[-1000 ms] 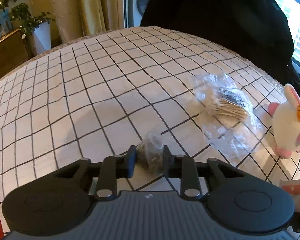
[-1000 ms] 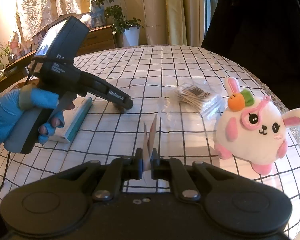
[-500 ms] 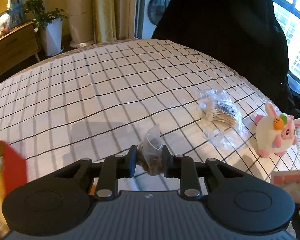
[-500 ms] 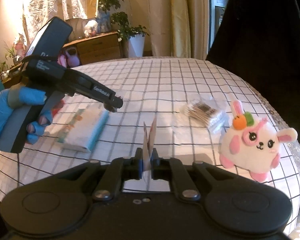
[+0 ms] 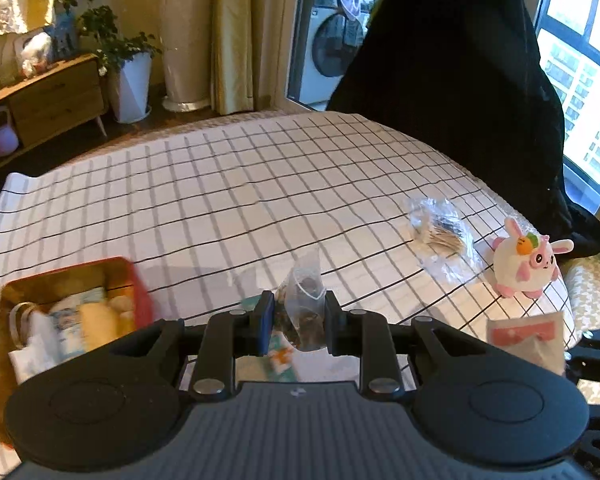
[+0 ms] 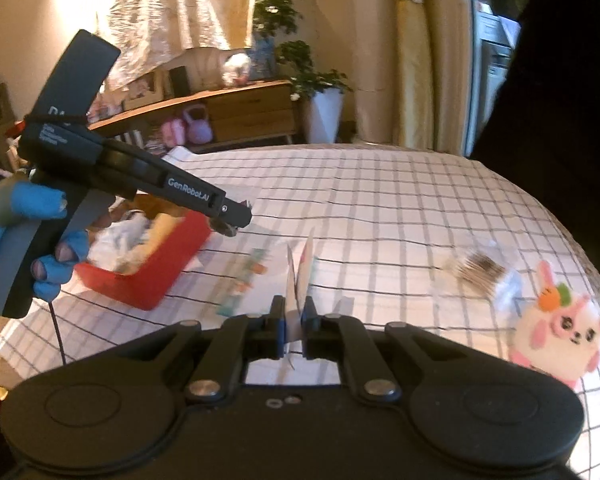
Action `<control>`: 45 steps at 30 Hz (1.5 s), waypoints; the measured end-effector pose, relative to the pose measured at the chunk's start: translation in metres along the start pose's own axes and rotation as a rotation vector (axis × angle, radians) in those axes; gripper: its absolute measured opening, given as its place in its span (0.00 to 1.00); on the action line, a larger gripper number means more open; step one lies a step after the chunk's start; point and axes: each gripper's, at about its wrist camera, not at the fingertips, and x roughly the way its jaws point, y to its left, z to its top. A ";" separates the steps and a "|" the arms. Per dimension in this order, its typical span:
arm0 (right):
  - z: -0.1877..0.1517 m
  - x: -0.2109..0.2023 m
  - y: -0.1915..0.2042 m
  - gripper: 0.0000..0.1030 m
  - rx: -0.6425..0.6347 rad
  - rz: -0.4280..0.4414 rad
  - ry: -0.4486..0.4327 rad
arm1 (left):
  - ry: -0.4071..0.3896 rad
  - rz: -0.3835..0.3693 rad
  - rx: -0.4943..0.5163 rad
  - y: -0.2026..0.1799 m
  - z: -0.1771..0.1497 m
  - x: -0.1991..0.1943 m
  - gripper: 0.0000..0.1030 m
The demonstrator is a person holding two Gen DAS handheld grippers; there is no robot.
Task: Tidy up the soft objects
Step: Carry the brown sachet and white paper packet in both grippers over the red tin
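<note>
Clear pouch (image 5: 306, 312) clamped between left gripper (image 5: 299, 316) fingers; flat packet (image 6: 298, 292) pinched upright between right gripper (image 6: 293, 320) fingers.

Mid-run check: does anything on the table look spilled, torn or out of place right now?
Nothing spilled or damaged. The plush bunny stands near the table's edge, and the clear bag of swabs lies crumpled beside it. Both are outside the red box. The left tongs grip a small clear pouch; the right tongs pinch a flat packet.
</note>
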 end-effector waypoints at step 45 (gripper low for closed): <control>0.094 0.198 0.153 0.06 -0.182 0.153 0.190 | 0.016 0.203 -0.161 0.220 -0.022 -0.007 0.24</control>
